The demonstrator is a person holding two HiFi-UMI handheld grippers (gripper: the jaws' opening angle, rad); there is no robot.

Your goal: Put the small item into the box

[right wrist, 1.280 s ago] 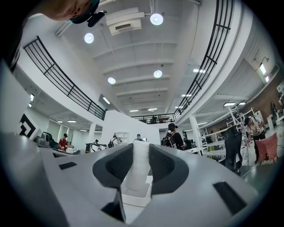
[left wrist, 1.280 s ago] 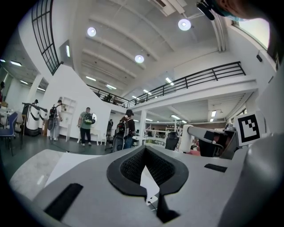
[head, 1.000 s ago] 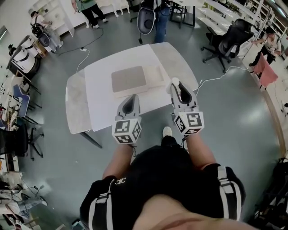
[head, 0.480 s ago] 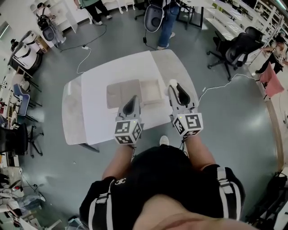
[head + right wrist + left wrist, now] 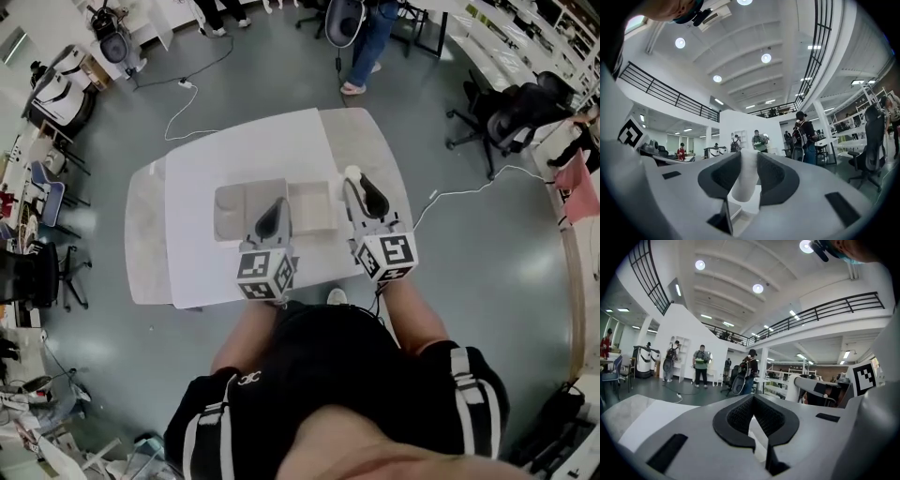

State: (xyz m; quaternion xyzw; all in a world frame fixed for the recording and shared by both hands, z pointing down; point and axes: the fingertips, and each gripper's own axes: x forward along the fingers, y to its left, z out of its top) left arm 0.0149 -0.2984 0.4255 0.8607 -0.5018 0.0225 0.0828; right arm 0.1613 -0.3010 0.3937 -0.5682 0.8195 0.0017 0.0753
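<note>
Only the head view shows the bench and the open box. The left tool, over the box from 6 o'clock, is pressed together. The right tool, at the box's 3 o'clock, pinches the small item, which is clear only in the right gripper view.

An open lab hall (mezzanine railing overhead); office chairs, shelving, cable across grey floor.
</note>
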